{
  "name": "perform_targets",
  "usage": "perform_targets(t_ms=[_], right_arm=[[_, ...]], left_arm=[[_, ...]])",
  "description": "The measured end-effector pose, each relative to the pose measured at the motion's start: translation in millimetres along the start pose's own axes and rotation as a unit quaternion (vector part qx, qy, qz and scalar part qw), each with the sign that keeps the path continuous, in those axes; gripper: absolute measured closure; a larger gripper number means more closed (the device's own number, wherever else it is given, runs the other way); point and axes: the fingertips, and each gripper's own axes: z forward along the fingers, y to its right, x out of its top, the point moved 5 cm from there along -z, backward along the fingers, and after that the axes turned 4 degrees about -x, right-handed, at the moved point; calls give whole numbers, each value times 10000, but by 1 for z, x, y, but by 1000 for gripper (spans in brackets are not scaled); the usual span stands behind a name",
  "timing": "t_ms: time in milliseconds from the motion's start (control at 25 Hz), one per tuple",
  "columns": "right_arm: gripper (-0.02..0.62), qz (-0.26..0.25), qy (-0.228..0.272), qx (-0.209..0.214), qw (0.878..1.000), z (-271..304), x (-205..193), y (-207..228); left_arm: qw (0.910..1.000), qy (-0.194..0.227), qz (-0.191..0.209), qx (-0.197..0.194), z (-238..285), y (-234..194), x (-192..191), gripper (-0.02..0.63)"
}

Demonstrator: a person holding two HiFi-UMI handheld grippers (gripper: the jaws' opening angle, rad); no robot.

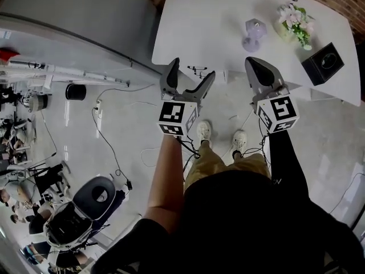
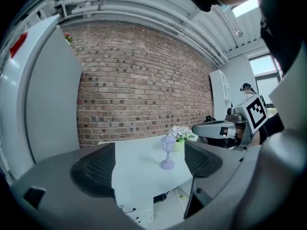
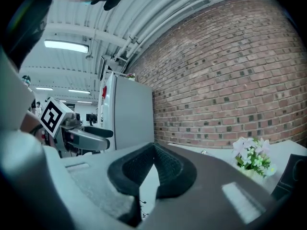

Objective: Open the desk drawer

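**Both grippers at the tabletop's near edge; drawers only partly in sight**

Head view. The white tabletop (image 1: 217,21) fills the upper frame, and its right corner is cut off. Whatever sits beneath its near edge is hidden from this angle. The left gripper (image 1: 190,77) and right gripper (image 1: 259,67) are held side by side at that edge, above the floor (image 1: 131,113). A lilac lamp-shaped ornament (image 1: 254,33), a pot of flowers (image 1: 295,21) and a black box (image 1: 323,63) stand on the tabletop, all well apart from both grippers. Cables (image 1: 105,136) trail over the floor at left.

Left gripper view. The jaws stand wide apart with nothing between them. Through the gap show the tabletop, the ornament and the flowers behind it. Below the tabletop a white drawer unit (image 2: 135,211) with dark handles shows only in part, because the gripper's own body cuts it off. How its drawers stand is hard to make out. The right gripper shows at right. A brick wall (image 2: 139,85) lies behind, and a tall white cabinet (image 2: 48,95) stands at left.

Right gripper view. The jaws are closed together, the pads meet at the tips, and they hold nothing. The gripper's body blocks the lower frame, so the drawers do not show. The flowers are at right, and the box is cut off at the edge. The left gripper is at left, before the cabinet.
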Motion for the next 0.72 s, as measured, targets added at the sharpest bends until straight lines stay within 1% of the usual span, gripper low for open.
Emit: perform_targets(t_ms=[120,240,400,520,600,720], right_arm=[[595,16,-203,-9,9998,15,-17,-12],[594,6,-457,-21,9990,31,-42,-24],[595,-103,-923,-15,9957,38,-77,-46],[595,-119,-1083,1,9940,55,-95,-56],[594,-153,-1161,-18,9931,65,-102,-61],[595,-198,-1305,-82,9912,77,-116,-69]], left_arm=[[9996,-137,-152,-172,2,-16,-20,147],[9983,-242,-400,-352,5,-34,-48,149],[9924,-320,-1050,-565,5,-52,-93,150],[9867,-392,-1461,-598,8,-74,-125,150],[9851,-511,-1539,-576,9,-86,-145,150],[9850,-691,-1492,-516,11,-102,-170,150]])
